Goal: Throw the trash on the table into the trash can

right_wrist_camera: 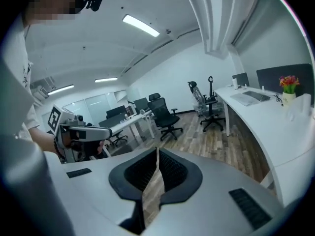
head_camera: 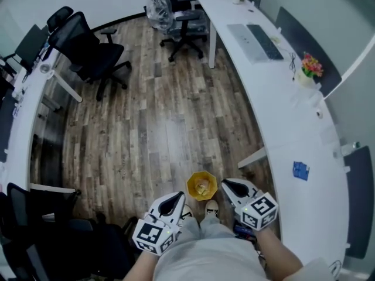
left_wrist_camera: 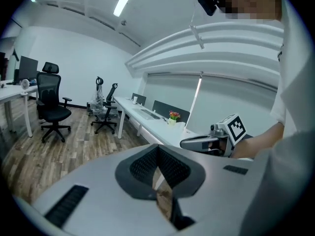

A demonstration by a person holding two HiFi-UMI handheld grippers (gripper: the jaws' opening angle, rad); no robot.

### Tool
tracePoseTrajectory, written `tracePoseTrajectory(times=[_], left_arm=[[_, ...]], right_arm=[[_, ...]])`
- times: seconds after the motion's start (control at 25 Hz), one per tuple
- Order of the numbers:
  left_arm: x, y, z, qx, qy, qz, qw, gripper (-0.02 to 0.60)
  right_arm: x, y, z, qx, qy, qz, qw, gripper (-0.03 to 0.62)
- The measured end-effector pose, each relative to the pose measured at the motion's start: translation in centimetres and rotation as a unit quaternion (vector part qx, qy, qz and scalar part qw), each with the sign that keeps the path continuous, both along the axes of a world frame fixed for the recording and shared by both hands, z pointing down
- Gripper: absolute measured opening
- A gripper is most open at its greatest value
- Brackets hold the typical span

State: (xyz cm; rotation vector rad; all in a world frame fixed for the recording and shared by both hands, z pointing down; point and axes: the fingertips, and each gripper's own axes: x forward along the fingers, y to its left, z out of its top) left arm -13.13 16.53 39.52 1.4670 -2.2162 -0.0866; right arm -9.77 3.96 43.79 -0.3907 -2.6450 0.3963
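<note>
The white table (head_camera: 304, 127) runs along our right. The yellow trash can (head_camera: 202, 186) stands on the floor between our grippers. A blue item (head_camera: 300, 170), probably trash, lies on the table, nearer the right gripper (head_camera: 227, 184). It and the left gripper (head_camera: 178, 195) are pressed together, empty.

Floor (head_camera: 152, 127): grey-brown wood-look planks, glossy, w/ light glare at centre. R side: long white table (head_camera: 304, 151), curved, w/ dark partition panels (head_camera: 302, 37) along its far edge; keyboard (head_camera: 266, 43) and flower pot (head_camera: 309, 70) on top. L side: second white desk (head_camera: 23, 116). Black office chairs (head_camera: 88, 51) stand near both. Walls (right_wrist_camera: 162, 77): white. Ceiling: linear light strips (right_wrist_camera: 141, 25), lit. Glazed partition (right_wrist_camera: 93, 104) at rear.
</note>
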Motion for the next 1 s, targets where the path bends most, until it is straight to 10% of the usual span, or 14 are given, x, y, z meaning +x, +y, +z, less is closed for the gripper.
tracePoseTrajectory(times=[1.0], left_arm=[[0.2, -2.9, -2.6, 0.018, -0.025, 0.036, 0.9989, 0.002]], right_arm=[[0.8, -3.8, -2.2, -0.008, -0.014, 0.051, 0.999, 0.04]])
